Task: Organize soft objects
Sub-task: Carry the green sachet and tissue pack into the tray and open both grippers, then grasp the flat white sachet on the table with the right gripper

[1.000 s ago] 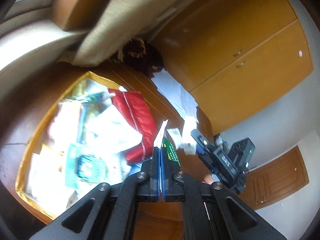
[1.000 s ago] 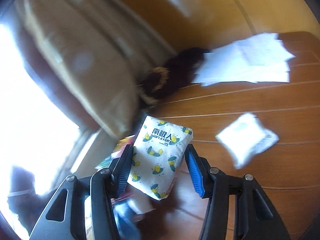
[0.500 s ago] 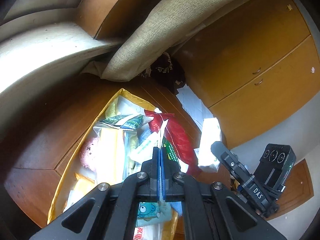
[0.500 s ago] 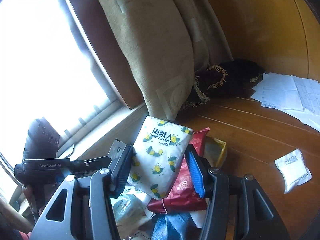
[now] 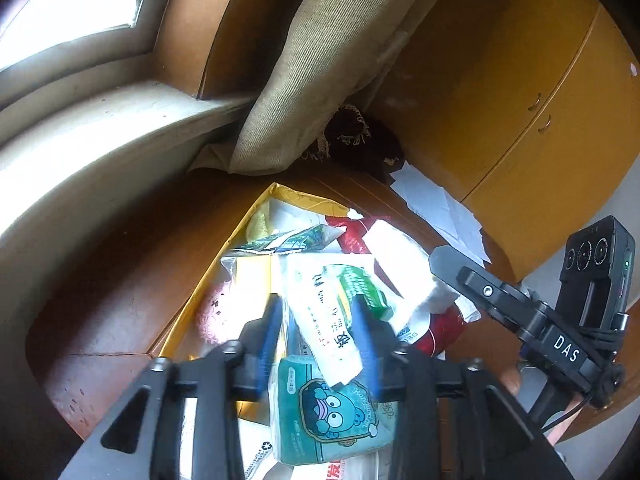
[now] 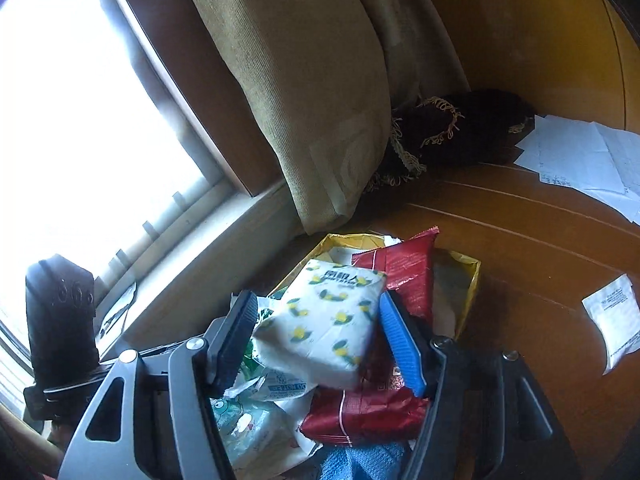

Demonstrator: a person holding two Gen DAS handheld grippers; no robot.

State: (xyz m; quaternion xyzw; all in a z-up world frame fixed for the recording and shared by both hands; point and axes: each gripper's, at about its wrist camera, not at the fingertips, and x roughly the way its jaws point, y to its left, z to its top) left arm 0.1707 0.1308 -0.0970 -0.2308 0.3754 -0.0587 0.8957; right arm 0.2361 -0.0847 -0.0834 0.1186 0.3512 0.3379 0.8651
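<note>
Most of the soft packets are already gathered in the yellow box (image 5: 256,216) on the bench (image 6: 520,248). A white-and-green sachet (image 5: 332,312) is being let go between the opening jaws of the left hand-held gripper (image 5: 318,332). A tissue pack (image 6: 324,320) is likewise being released by the opening right hand-held gripper (image 6: 320,344) over the pile. One white packet (image 6: 616,320) is left out on the bench

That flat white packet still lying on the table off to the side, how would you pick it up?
The white packet lies flat and alone on the wooden table, so I'd come from above and pinch it across its narrow width, fingers on the two long edges, probably near the middle.
</note>
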